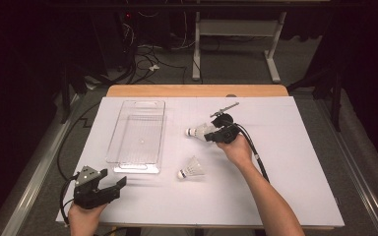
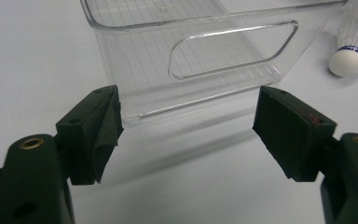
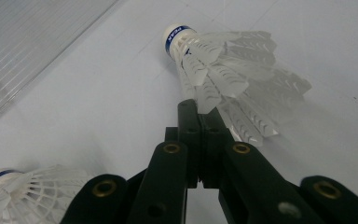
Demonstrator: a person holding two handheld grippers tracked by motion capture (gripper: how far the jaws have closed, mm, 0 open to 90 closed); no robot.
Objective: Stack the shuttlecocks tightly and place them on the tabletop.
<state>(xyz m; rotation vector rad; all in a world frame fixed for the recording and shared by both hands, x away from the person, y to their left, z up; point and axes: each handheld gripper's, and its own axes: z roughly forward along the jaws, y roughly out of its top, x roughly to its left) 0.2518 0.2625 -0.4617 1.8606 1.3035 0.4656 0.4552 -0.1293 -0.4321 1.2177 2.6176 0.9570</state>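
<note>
"High view had the whole table — what did you make of the right gripper [image 1: 215, 132]?"

"It was out past the middle, right against the far shuttlecock [image 1: 197, 131], just beside the clear tray [image 1: 137, 162]. From up there I couldn't tell whether it had hold of it."

"Right gripper view settled that. The jaws were pressed together on the edge of the feather skirt of the far shuttlecock [image 3: 223, 70], its cork end pointing away. The near shuttlecock [image 3: 23, 191] lay loose at the lower left, well apart from the jaws."

"And the left gripper [image 1: 106, 191]?"

"At the near-left corner of the white table [image 1: 295, 187], off the tray's near end. Its own view showed the jaws spread wide with nothing between them — only the tray's handle cut-out [image 2: 233, 49] ahead, and the near shuttlecock's [image 2: 352, 44] cork off to the right."
</note>
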